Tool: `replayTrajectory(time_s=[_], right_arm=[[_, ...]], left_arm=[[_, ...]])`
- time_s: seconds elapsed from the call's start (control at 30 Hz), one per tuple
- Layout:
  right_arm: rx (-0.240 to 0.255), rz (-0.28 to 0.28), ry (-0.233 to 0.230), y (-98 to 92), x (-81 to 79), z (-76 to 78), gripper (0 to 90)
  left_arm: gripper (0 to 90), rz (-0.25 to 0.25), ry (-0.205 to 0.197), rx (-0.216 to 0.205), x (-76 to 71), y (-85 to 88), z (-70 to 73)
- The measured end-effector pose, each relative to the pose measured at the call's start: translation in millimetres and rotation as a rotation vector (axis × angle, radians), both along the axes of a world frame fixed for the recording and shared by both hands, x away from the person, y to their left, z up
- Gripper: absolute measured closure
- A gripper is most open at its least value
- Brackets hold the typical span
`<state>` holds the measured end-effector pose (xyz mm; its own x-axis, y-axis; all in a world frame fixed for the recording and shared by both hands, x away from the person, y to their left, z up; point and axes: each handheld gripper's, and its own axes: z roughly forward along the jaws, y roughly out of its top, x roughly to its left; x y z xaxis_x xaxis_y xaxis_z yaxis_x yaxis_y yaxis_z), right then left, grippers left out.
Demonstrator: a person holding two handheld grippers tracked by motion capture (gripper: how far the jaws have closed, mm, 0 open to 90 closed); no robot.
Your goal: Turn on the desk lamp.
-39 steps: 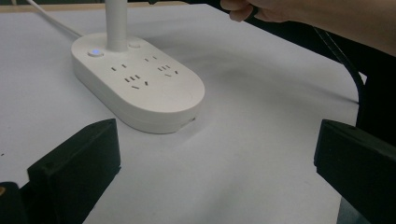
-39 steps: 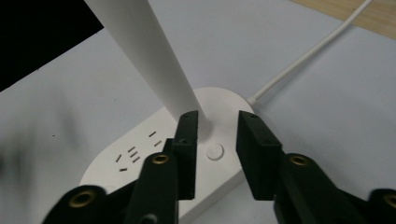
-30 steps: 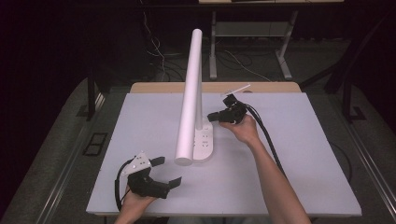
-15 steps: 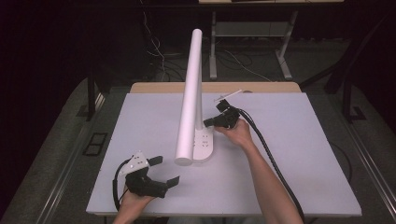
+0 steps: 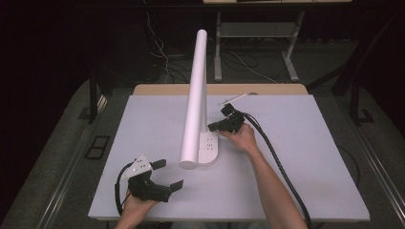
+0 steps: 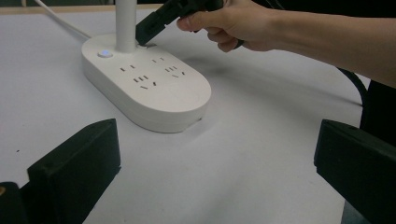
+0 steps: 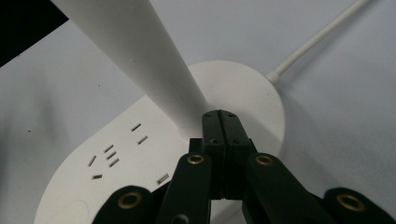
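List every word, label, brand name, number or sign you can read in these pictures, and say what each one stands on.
There are none to read.
The white lamp base carries socket slots and a small lit round button, but no printed words or numbers.
The white lamp post is plain.
The left hand-held gripper and the right hand-held gripper show no lettering.
The white table top is blank.

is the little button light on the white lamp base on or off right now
On. In the left gripper view, the round button on the white lamp base, beside the pole, glows faint blue.
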<state>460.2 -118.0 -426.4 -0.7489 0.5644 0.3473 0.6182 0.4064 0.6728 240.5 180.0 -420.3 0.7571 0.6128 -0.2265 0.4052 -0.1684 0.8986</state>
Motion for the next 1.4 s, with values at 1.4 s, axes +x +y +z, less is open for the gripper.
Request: replayTrajectory(time_s=[1.4], right_arm=[[-0.031, 0.002, -0.09, -26.0, -28.1, 48.0, 89.8]], left_arm=[[0.0, 0.005, 0.006, 0.001, 0.6, -1.7, -1.0]])
